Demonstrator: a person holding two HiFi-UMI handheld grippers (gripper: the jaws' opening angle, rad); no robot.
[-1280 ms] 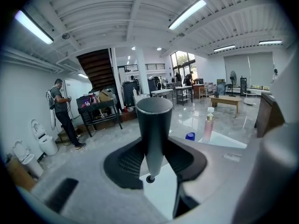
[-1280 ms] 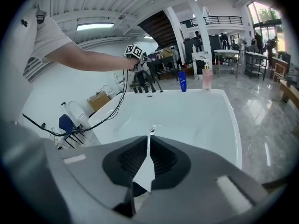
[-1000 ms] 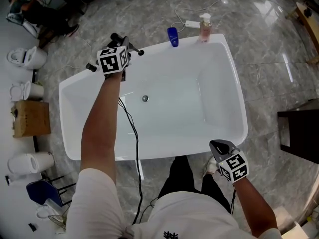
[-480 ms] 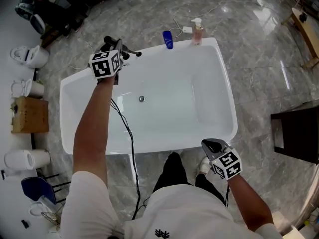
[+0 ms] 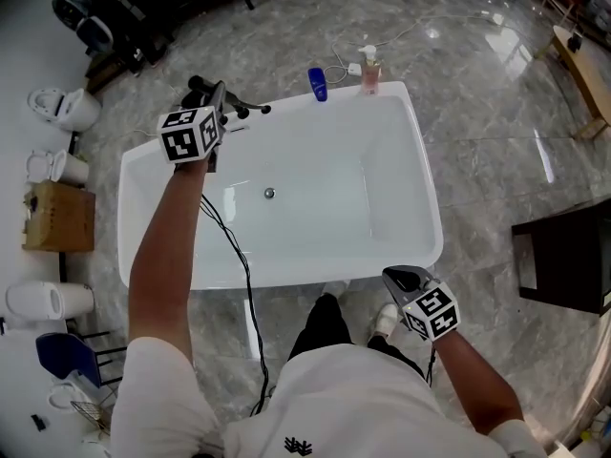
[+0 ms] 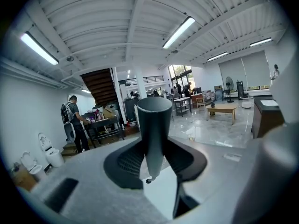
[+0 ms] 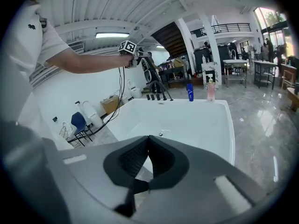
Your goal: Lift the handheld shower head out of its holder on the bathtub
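Note:
A dark grey shower head handle (image 6: 153, 125) stands upright between the jaws of my left gripper (image 6: 154, 160), which is shut on it. In the head view that left gripper (image 5: 212, 113) hangs above the far left corner of the white bathtub (image 5: 425, 175), with the black shower head (image 5: 219, 101) in it, just over the black faucet fittings (image 5: 250, 109). The right gripper view shows the lifted left gripper (image 7: 133, 54) above those fittings (image 7: 157, 96). My right gripper (image 5: 405, 277) is shut and empty, off the tub's near right corner (image 7: 148, 146).
A blue bottle (image 5: 316, 82) and a pink pump bottle (image 5: 368, 71) stand on the tub's far rim. Toilets (image 5: 59, 109), a cardboard box (image 5: 59, 218) and a blue chair (image 5: 65, 361) line the left. A dark cabinet (image 5: 565, 254) is at right. A black cable (image 5: 241, 265) trails over the tub's near rim.
My left gripper has risen with the shower head, up and away from the fittings at the tub's corner. The right gripper has drifted a little; its jaws stay shut.

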